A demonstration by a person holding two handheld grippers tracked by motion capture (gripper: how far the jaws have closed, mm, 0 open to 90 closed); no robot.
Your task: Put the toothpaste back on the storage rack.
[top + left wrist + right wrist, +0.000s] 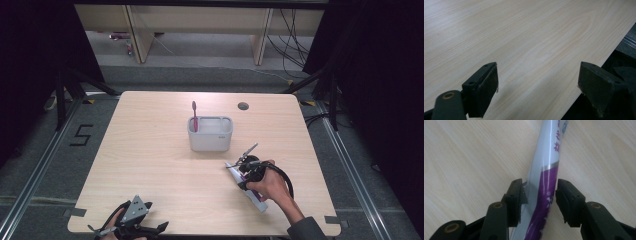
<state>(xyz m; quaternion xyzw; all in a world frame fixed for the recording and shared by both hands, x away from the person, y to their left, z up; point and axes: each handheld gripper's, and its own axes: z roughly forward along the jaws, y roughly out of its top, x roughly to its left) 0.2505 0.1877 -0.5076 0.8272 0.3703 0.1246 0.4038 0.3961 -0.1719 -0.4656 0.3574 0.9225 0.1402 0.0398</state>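
The left gripper (537, 87) looks along its two black jaws, which rise from the bottom and stand wide apart with nothing between them. Beneath them lies the table (524, 37), pale wood with a long grain. The one jaw at the lower left sits over the wood; the other at the lower right sits past the table's edge, which runs slantwise down from the upper right. Beyond that edge shows dark floor (624, 57) with a metal rail (629, 41).

Glossy plastic tube (544, 177); matt wooden table (469, 157)
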